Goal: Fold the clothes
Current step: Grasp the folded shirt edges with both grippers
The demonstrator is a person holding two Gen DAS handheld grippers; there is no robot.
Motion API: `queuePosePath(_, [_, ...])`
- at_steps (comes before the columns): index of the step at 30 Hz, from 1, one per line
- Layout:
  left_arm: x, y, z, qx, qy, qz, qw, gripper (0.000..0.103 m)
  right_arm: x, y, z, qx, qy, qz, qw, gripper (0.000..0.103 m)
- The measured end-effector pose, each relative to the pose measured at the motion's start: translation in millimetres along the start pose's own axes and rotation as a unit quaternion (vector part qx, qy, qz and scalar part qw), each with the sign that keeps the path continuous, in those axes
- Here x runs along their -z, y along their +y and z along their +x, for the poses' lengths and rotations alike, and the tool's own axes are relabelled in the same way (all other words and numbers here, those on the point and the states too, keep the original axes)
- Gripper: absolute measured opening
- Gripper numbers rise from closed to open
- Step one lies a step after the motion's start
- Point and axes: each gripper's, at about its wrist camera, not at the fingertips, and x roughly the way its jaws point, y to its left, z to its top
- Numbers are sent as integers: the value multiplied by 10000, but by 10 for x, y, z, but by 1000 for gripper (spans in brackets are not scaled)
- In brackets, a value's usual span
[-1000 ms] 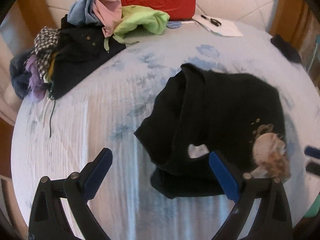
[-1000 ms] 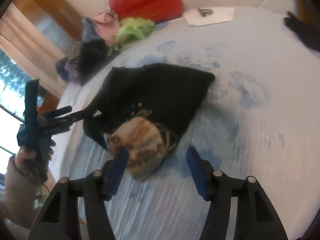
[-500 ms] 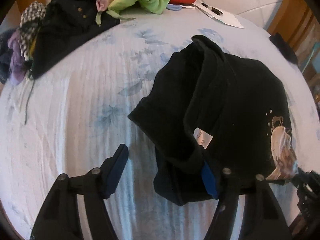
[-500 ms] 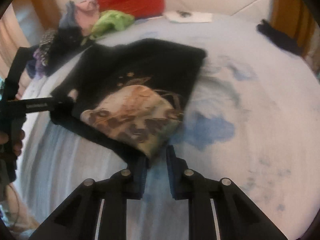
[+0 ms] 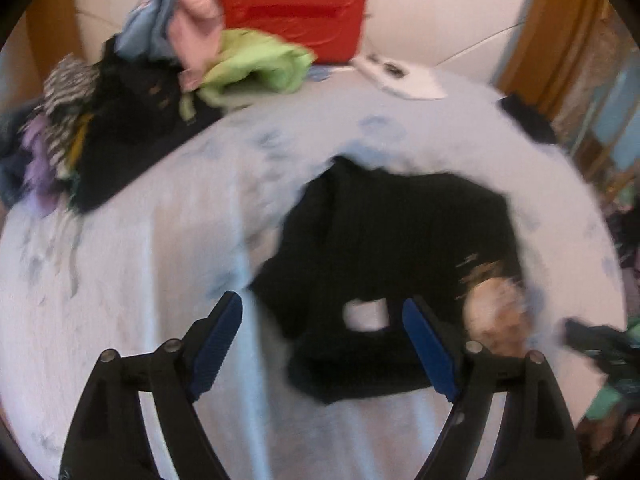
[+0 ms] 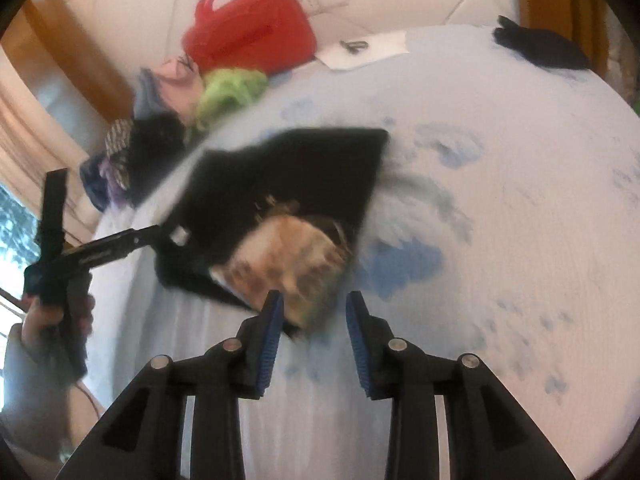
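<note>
A black garment (image 5: 384, 248) with a tan printed patch (image 5: 496, 316) lies crumpled on a pale blue flowered bedspread (image 5: 160, 240); its white label (image 5: 366, 314) faces up. My left gripper (image 5: 322, 344) is open, held just above the garment's near edge. In the right wrist view the same garment (image 6: 296, 176) lies ahead, print (image 6: 296, 264) nearest. My right gripper (image 6: 314, 340) is open, empty, just short of the print's edge. The left gripper (image 6: 160, 232) shows there at the garment's left end.
A pile of mixed clothes (image 5: 132, 92) with a green top (image 5: 256, 64) sits at the far left. A red case (image 5: 292, 4) stands against the wall behind it. White papers (image 5: 400, 76) and a small dark item (image 5: 524, 114) lie at the far side.
My right gripper was nearly shut at the print's edge and has opened and drawn back. My left gripper has opened wider and pulled back from the garment; both views are blurred by motion.
</note>
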Motion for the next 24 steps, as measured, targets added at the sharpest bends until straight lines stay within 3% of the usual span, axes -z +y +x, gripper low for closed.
queuePosePath(2, [-17,-49,106,-189,73,197,9996,84,-24,81,226,-11,188,-58,9998,9])
queuePosePath(6, [89,139,399,-494,534,135,9973,84,129,41,465,218,604,-6,9979,4])
queuePosePath(9, [172,298,520,-554,714,-105,9959,85,171,-90,446,93,706,176,9973,0])
queuePosePath(12, [161,289,478,-589,653,-128,9960,84,155,-54,423,185,827,59,9964,0])
queuePosePath(15, [149,263,243,-474,324,-97,9983,84,152,98,204,497,471,-332,9971,5])
queuePosePath(19, [129,350,30,-334,135,-255,9990,85,218,90,269,219,440,-374,9981,5])
queuePosePath(23, [181,526,-95,-621,121,-466,9969,88,266,-2,364,134,567,-189,9981,5])
queuePosePath(24, [198,584,-138,-606,91,-577,9965,94,253,-20,325,98,609,-111,9980,5])
